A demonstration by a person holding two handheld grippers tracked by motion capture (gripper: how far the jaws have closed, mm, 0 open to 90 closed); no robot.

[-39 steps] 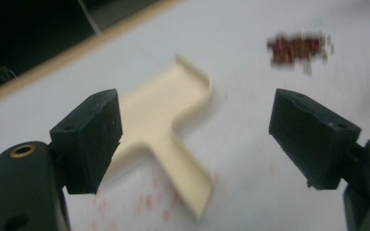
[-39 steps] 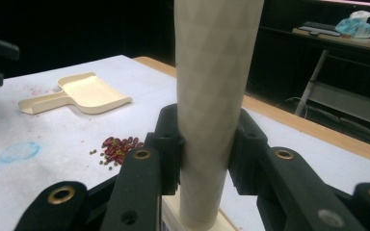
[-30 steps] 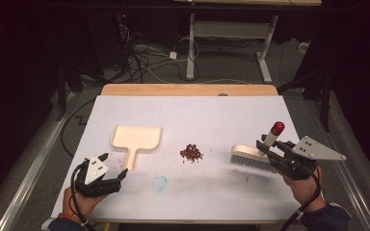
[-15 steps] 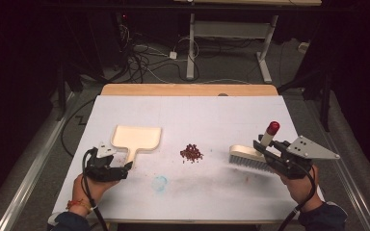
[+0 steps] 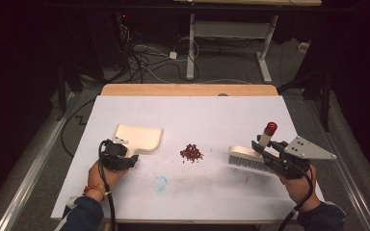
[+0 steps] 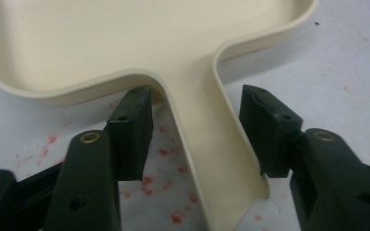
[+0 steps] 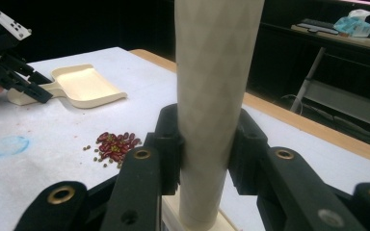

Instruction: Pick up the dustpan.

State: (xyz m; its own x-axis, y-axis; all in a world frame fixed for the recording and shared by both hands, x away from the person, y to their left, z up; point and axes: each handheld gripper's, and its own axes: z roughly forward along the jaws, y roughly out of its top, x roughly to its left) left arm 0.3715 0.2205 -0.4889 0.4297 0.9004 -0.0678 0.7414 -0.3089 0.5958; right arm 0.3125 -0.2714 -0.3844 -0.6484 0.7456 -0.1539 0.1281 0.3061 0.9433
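Note:
A cream dustpan point(image 5: 139, 137) lies flat on the white table, its handle pointing toward the person. My left gripper point(image 5: 125, 156) straddles that handle point(image 6: 212, 159). Its jaws have just been closing with the handle between them. In the left gripper view the right pad point(image 6: 267, 130) meets the handle's edge, while a strip of table shows beside the left pad point(image 6: 132, 130). My right gripper point(image 5: 265, 151) is shut on the pale handle point(image 7: 212, 72) of a brush point(image 5: 245, 156), which has a red tip and grey bristles resting on the table. A small pile of red beans point(image 5: 191, 153) lies between dustpan and brush.
A blue smudge point(image 5: 160, 183) marks the table near the front edge, and faint red stains point(image 6: 168, 192) lie under the dustpan handle. A wooden strip point(image 5: 188, 89) borders the table's far edge. Beyond it are cables and a metal desk frame point(image 5: 231, 43) on the floor.
My left hand has moved right and forward from the table's front left to the dustpan handle, and its jaws have narrowed around it. The right hand and the brush have kept still.

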